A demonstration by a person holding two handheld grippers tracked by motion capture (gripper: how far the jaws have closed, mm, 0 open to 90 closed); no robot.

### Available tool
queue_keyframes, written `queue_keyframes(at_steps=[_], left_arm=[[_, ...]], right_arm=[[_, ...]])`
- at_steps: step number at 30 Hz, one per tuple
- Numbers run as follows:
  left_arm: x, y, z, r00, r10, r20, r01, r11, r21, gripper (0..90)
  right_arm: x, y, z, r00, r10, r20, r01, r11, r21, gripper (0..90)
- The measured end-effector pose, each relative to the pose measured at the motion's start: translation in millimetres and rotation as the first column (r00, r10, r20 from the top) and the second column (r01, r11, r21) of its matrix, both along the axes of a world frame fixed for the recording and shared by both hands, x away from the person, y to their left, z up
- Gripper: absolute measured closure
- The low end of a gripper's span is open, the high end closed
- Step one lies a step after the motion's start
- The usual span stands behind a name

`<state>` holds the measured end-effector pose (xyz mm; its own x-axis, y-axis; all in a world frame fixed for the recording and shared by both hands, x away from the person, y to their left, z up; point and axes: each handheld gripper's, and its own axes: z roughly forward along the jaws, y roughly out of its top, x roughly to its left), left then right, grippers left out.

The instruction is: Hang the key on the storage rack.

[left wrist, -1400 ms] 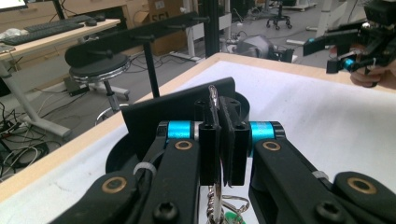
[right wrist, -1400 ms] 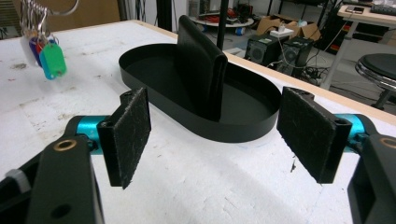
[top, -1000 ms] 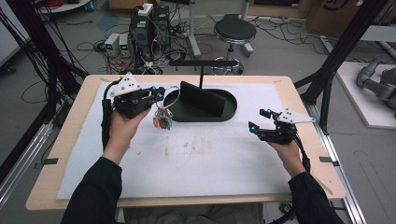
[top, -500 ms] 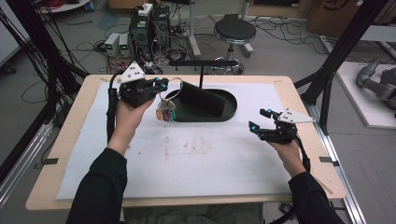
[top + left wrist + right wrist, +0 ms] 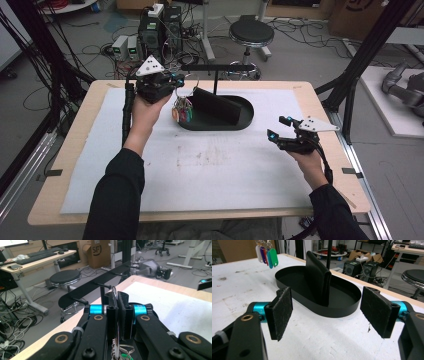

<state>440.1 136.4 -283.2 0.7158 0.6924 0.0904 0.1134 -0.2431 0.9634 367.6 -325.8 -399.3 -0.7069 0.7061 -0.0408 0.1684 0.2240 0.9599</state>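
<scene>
At the left, the left gripper (image 5: 172,82) is held up over the table's far-left part with its jaws clamped on the metal key ring (image 5: 114,291), and the bunch of coloured key tags (image 5: 182,113) dangles below it, just beside the left end of the black oval tray (image 5: 220,125). Judging by this, the step in hand is hanging the ring on a peg (image 5: 103,285) of the black rack bar (image 5: 218,67), which stands on a post above the tray; doing it well likely means keeping the ring's opening square to the peg tip and sliding along the peg's line. A black wallet-like block (image 5: 318,275) stands upright in the tray, near the tags. To the right, open white mat (image 5: 225,165) leaves ample room, and the right gripper (image 5: 278,134) hovers near the table's right edge, jaws wide apart, holding nothing.
</scene>
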Motion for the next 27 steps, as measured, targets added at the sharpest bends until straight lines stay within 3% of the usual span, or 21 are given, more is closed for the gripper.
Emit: queue_keyframes(at_steps=[6, 12, 27], left_arm=[[13.0, -1.0, -0.5, 0.9996, 0.027, -0.004, -0.027, 0.9996, 0.002, 86.4], [24.6, 3.3, -9.6, 0.9973, 0.061, -0.04, -0.061, 0.9981, 0.006, 86.4], [36.9, 5.3, -23.4, 0.9926, 0.095, -0.075, -0.097, 0.9951, -0.017, 86.4]], right_arm=[[0.1, -0.2, 0.0, 1.0, 0.001, -0.001, -0.001, 1.0, 0.0, 26.3], [0.2, 0.3, -0.3, 1.0, 0.005, -0.003, -0.005, 1.0, -0.002, 26.3], [0.1, 0.1, -0.4, 0.9999, 0.008, -0.008, -0.008, 1.0, -0.001, 26.3]])
